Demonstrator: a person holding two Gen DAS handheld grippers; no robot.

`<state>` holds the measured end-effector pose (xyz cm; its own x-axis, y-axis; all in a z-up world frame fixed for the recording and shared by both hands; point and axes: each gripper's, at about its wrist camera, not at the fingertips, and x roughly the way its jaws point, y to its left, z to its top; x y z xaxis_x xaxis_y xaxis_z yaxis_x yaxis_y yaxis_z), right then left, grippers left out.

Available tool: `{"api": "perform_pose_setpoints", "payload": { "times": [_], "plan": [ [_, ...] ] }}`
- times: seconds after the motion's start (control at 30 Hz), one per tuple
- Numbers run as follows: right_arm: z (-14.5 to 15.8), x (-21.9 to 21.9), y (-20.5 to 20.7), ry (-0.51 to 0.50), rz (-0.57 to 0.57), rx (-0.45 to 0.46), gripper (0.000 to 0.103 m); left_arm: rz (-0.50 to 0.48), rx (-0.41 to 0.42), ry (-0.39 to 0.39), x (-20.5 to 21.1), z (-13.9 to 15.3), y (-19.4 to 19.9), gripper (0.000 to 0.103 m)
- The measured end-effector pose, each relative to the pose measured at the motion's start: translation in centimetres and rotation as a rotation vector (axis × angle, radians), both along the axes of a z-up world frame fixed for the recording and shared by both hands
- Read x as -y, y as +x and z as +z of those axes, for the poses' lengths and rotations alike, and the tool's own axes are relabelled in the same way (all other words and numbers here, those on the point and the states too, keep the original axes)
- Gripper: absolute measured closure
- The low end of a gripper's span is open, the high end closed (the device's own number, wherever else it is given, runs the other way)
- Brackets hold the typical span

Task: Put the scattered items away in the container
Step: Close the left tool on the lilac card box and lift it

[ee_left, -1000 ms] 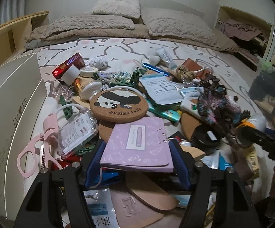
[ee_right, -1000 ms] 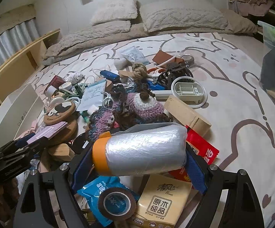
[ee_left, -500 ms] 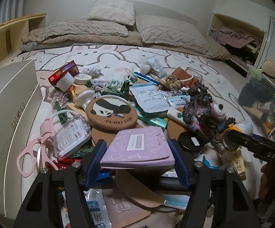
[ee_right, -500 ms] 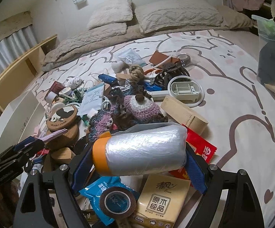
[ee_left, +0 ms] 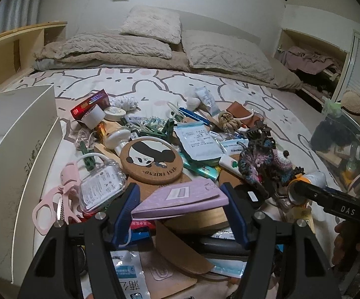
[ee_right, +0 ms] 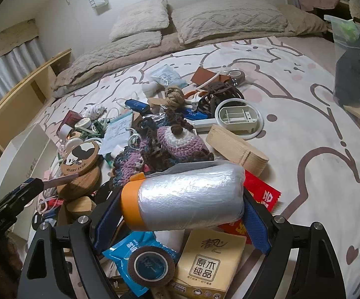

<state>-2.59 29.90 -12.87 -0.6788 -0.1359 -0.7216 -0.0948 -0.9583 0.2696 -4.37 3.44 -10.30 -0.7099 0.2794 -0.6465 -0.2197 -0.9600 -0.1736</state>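
While the pile of clutter covers the middle of the bed (ee_left: 267, 94), the left gripper (ee_left: 181, 205) is clamped on a purple card holder (ee_left: 180, 198) at bottom center. The right gripper (ee_right: 180, 200) squeezes a plastic film roll (ee_right: 182, 199) low in its frame, and the white box (ee_left: 18, 154) sits at the left edge of the left view.

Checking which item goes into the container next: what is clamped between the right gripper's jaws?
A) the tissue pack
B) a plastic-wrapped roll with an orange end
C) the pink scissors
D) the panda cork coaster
B: the right gripper has its blue pads pressed on both ends of the plastic-wrapped roll.
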Motion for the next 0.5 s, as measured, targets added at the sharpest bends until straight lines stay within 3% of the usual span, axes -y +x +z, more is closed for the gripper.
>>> {"api": "perform_pose_setpoints", "payload": {
  "times": [0.5],
  "plan": [
    [0.58, -0.74, 0.32, -0.067, -0.013, -0.025, 0.016, 0.035, -0.02, 0.01, 1.05, 0.77, 0.24, 0.037]
  ]
}}
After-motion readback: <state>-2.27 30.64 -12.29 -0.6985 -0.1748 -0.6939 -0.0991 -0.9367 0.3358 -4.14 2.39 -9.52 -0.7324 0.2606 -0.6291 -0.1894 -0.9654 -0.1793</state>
